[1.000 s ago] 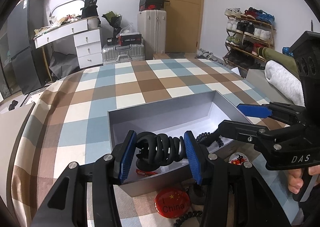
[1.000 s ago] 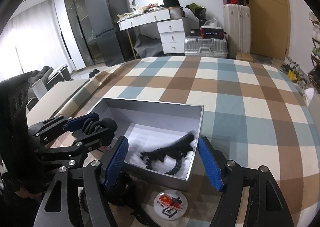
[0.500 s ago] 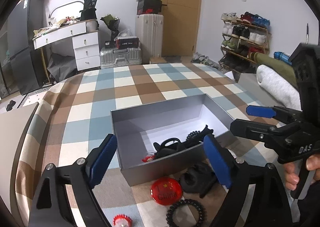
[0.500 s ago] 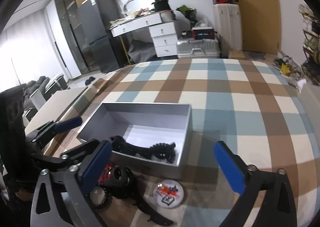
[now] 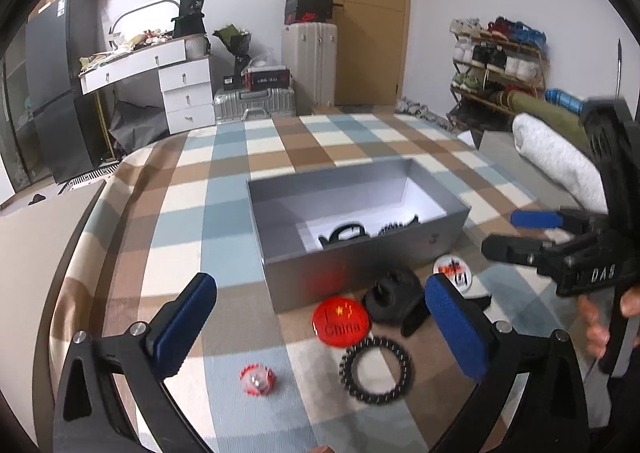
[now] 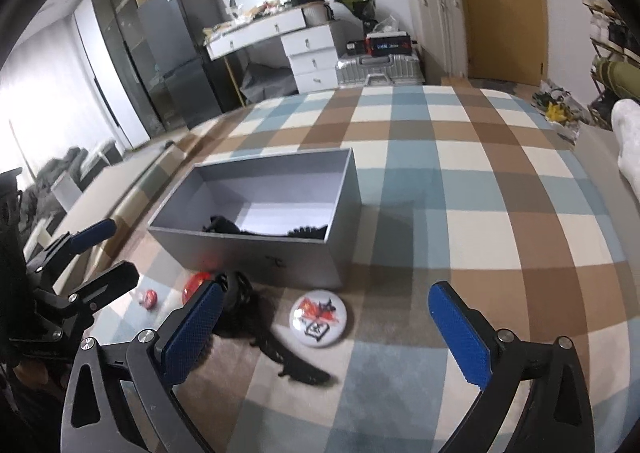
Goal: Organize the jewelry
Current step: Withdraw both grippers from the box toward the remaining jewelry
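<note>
surface: checked blanket | on it: grey box, red badge, white badge, coil hair tie

A lived-in bedroom at home: a checked bedspread fills the foreground, a cluttered white dressing desk and suitcases stand at upper centre, and a loaded shoe rack sits at upper right.

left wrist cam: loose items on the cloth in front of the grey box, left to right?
Small red-and-white trinket → red China badge → black coil hair tie → white badge, partly behind a gripper finger.
</note>
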